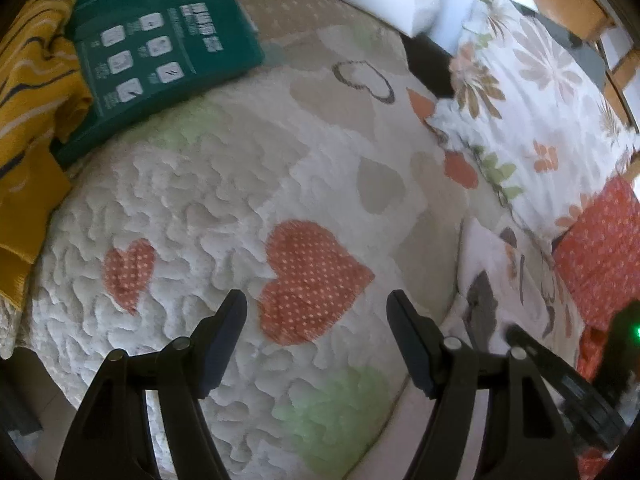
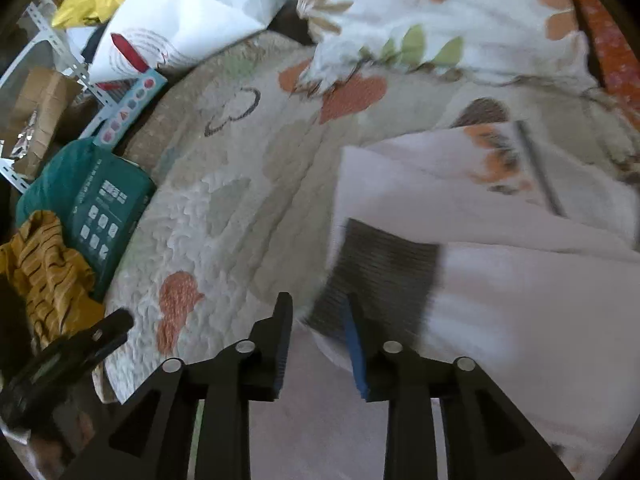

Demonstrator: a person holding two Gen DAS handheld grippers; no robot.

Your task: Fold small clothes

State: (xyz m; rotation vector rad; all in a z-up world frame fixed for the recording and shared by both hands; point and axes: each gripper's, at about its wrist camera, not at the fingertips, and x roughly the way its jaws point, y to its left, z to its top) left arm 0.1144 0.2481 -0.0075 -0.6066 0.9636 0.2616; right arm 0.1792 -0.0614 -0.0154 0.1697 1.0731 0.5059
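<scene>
Quilted heart-print bedspread [image 1: 224, 184]; floral pillow [image 1: 532, 92] at far edge.

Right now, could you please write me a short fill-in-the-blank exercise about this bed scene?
1. The quilt is patterned with orange ____ shapes.
2. Beside the striped yellow cloth lies a ____ package with white icons.
3. The white garment near the right hand-held gripper has a dark ____ cuff.
4. The left hand-held gripper holds ____.

Missing words: heart; green; ribbed; nothing
</scene>
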